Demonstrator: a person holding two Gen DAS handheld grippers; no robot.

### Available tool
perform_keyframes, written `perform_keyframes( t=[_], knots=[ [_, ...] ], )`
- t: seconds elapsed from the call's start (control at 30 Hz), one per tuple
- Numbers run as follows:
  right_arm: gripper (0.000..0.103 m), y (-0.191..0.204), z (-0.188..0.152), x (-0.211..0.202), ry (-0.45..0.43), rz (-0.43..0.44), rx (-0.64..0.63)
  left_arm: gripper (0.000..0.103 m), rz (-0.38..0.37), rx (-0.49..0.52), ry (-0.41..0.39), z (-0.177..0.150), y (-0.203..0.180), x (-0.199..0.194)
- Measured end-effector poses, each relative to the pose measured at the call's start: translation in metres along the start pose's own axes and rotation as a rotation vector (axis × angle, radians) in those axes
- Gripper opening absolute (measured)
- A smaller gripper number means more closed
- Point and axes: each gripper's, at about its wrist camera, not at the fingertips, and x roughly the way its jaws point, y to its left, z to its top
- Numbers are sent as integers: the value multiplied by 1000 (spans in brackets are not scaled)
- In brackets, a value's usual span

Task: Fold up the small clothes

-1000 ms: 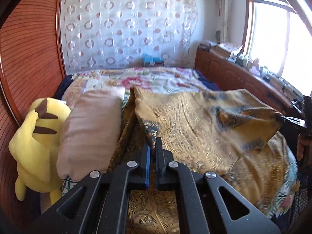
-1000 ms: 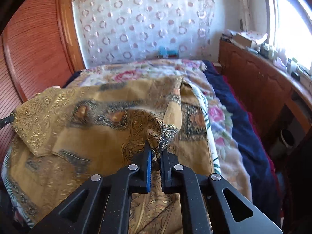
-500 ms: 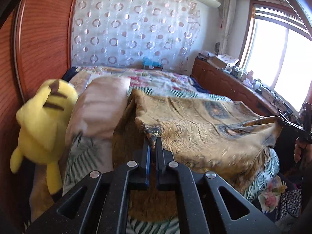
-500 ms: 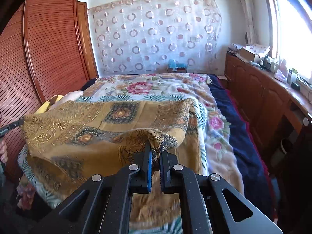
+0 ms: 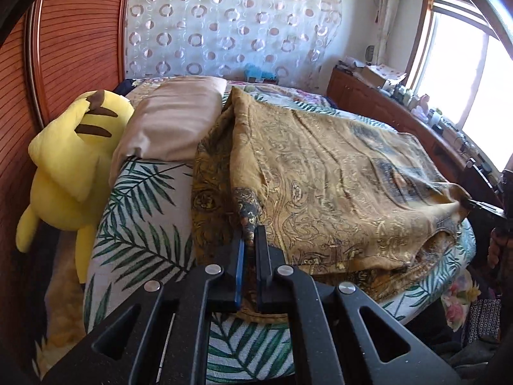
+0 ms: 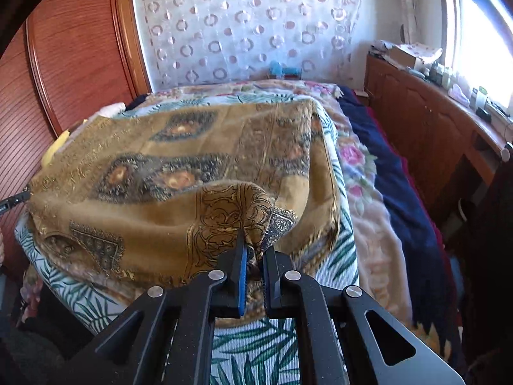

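Golden-brown paisley cloth [image 5: 336, 173] is stretched over the near end of the bed [image 5: 144, 211], lying on a palm-leaf print sheet. The left tongs [image 5: 249, 235] pinch one dark-patterned corner of the cloth between nearly closed fingers; the right tongs [image 6: 255, 245] clamp the opposite corner, where the fabric bunches up. In the right wrist view the cloth [image 6: 179, 173] sags between the two held corners. A pink pillow [image 5: 173, 115] lies just beside its far edge, and a yellow plush toy [image 5: 70, 166] leans against the wooden headboard [image 5: 73, 41].
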Motion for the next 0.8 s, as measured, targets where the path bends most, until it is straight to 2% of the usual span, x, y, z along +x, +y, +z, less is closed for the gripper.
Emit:
perform_keyframes(
  t=[0.2, 0.27, 0.33, 0.4, 0.5, 0.53, 0.57, 0.6, 0.8],
  knots=[
    [7, 10, 0, -17, -47, 3, 17, 5, 7, 17, -32, 3, -6, -12],
    [13, 14, 0, -23, -66, -9, 7, 7, 16, 31, -40, 4, -9, -15],
    [15, 22, -3, -30, -82, -31, -21, 31, 18, 43, -56, 6, -10, -19],
    [23, 29, -4, -36, -95, -59, -43, 46, 19, 48, -73, 7, -9, -22],
    [33, 38, -6, -41, -122, -62, -52, 59, 27, 48, -68, 9, -9, -21],
    [42, 41, -7, -39, -129, -66, -52, 68, 28, 45, -65, 9, -9, -19],
    [51, 43, -8, -40, -136, -63, -52, 71, 30, 43, -60, 10, -8, -17],
    [54, 46, -10, -40, -142, -55, -52, 73, 37, 41, -53, 9, -7, -14],
    [55, 64, -18, -21, -146, 10, -84, 76, 93, 27, -17, 6, -1, 4]
  ],
)
